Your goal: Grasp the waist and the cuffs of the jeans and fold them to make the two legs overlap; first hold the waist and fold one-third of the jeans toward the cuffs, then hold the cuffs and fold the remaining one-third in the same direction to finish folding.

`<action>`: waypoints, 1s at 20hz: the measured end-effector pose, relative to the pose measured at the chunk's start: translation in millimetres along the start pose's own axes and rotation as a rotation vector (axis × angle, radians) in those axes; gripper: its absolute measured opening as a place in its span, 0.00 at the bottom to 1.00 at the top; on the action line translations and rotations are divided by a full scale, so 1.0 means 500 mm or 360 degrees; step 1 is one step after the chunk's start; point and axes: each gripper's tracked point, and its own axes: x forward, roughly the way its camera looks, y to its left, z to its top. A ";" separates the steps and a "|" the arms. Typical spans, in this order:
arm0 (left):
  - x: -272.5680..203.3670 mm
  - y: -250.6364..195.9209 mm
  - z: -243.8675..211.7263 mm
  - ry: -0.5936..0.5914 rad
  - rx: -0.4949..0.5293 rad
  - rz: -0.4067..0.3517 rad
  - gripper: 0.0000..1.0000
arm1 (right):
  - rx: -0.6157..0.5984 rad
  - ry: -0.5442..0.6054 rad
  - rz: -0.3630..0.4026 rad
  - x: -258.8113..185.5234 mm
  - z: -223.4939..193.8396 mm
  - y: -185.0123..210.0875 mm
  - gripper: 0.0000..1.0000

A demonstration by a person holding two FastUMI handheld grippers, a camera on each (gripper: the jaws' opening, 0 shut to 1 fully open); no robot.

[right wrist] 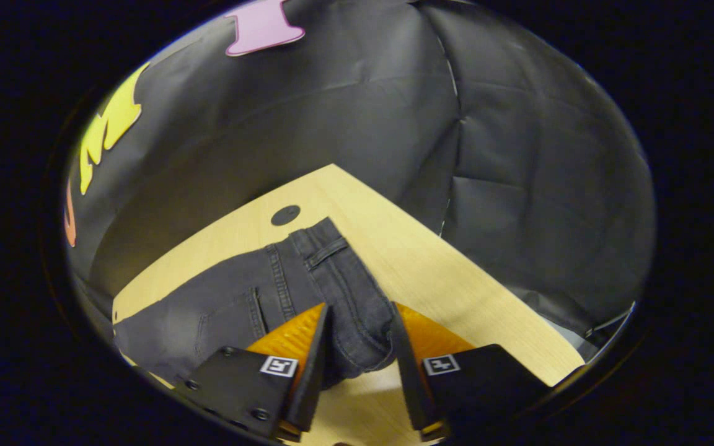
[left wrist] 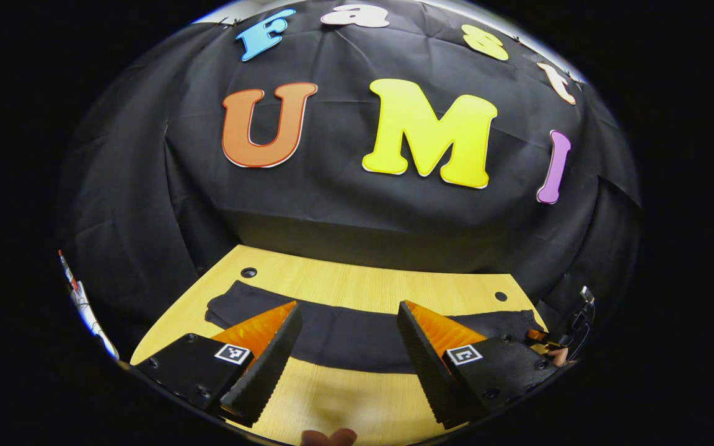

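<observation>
Dark grey jeans [left wrist: 344, 337] lie flat in a long band across the wooden table [left wrist: 344, 279], cuffs at the left end, waist at the right end. My left gripper [left wrist: 348, 310] hovers open over the middle of the band, nothing between its fingers. In the right gripper view the waist of the jeans [right wrist: 344, 291], with belt loop and pocket, runs between the fingers of my right gripper [right wrist: 360, 316]. Its jaws stand partly closed astride the waistband, one finger over the cloth, the other at its edge. That right gripper [left wrist: 543, 339] also shows at the waist end, held by a hand.
The table has a round hole near each far corner [left wrist: 248, 272] [left wrist: 501, 296] [right wrist: 285, 215]. Black cloth walls close in behind and beside the table. The table's right edge [right wrist: 493, 297] runs close to the waist. A fingertip [left wrist: 329, 437] shows at the bottom.
</observation>
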 end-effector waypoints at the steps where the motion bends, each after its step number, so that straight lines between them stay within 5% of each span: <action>1: 0.001 0.005 -0.002 0.0004 -0.0017 0.0004 0.99 | 0.0004 0.0024 0.0001 -0.002 0.000 -0.007 0.53; 6: -0.009 0.053 -0.012 -0.0011 -0.0077 0.0044 0.99 | -0.0016 0.0045 0.0010 -0.061 0.052 0.024 0.01; 12: -0.031 0.147 -0.022 -0.0060 -0.0167 0.0097 0.99 | -0.0062 -0.0077 0.0153 -0.202 0.143 0.148 0.01; 20: -0.070 0.306 -0.066 -0.0096 -0.0332 0.0219 0.99 | -0.0209 -0.0134 0.0406 -0.383 0.150 0.516 0.05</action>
